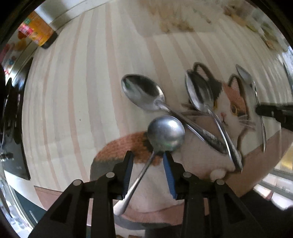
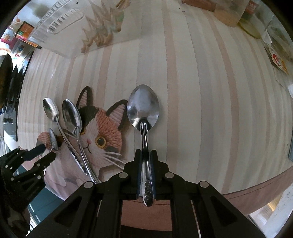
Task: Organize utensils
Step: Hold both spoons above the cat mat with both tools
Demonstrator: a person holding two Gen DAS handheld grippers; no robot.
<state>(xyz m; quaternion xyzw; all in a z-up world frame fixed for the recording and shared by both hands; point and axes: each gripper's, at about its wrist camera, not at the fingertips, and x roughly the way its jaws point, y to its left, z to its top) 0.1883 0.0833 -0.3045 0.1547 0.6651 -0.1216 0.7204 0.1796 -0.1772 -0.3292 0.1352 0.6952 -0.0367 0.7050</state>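
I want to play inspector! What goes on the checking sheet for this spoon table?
Surface: striped table with a cat mat on it.
Job's things: two spoons lie crossed on the mat; a round spoon is nearest the left gripper; a fourth spoon is held.
Clutter: clear plastic container, jars, orange packet at the far edge.
Grippers: left gripper open, the round spoon's handle between its fingers; right gripper shut on the fourth spoon's handle.
Cables: nothing seen.
Surroundings: too blurred to tell.
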